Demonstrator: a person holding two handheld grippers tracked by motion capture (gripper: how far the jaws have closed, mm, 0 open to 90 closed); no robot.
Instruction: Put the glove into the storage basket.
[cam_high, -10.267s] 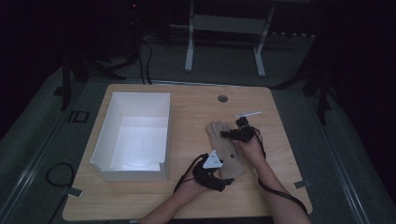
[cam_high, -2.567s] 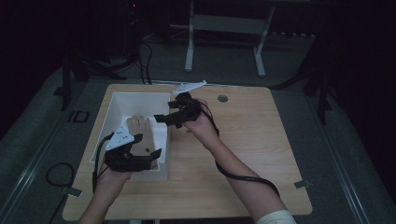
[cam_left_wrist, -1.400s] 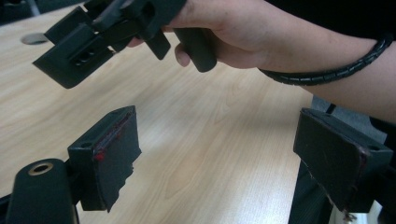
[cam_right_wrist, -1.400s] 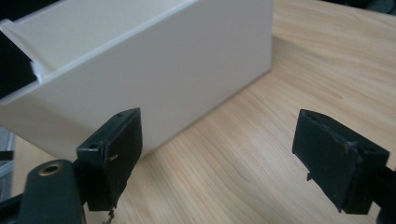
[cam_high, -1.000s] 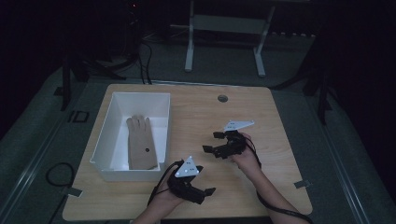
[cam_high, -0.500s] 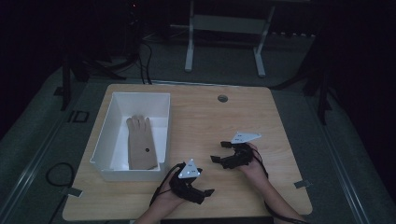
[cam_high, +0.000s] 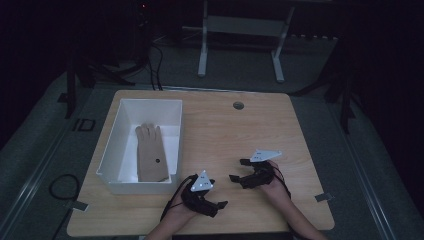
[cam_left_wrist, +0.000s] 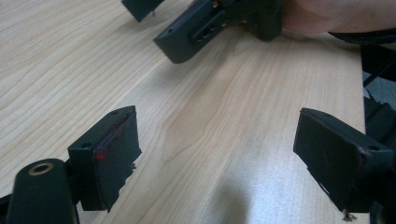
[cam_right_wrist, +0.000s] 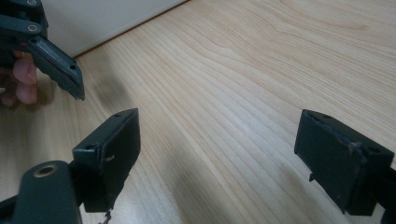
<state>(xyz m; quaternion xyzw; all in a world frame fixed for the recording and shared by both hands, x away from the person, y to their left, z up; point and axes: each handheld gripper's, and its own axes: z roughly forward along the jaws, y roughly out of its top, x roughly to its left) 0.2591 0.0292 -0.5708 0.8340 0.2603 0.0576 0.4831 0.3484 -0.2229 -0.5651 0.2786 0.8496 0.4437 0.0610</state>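
— Tan glove (cam_high: 150, 154) where?
— Lying flat in white bin (cam_high: 111, 150), fingers toward far wall, cuff near front wall. Small dark dot mid-palm. Bin at left part of wooden table (cam_high: 260, 125), long side along left edge.
— Touching any gripper?
— No. Well apart from both.
— L gripper (cam_high: 219, 205)?
— Near front edge, just right of bin's front-right corner. Grey three-cornered plate on top, cable looping beside wrist. Jaws spread wide, nothing btwn them; bare wood seen through gap (cam_left_wrist: 219, 154) in left gripper view. Low over tabletop.
— R gripper (cam_high: 238, 169)?
— Front-right part of table, jaws pointing left toward bin. Also released, wide apart, empty; plain wood grain btwn pads (cam_right_wrist: 219, 158) in right gripper view. Grey plate on top too.
— Grippers vs each other?
— Near, not touching. L one closer to front edge, R one slightly farther in & to right. Each shows in the other's camera: R gripper's black jaws at top of left gripper view, L gripper's jaw at upper left of right gripper view w/ bin wall behind.
— Anything else on table?
— Round grommet hole (cam_high: 238, 105) near far edge, centre-right.
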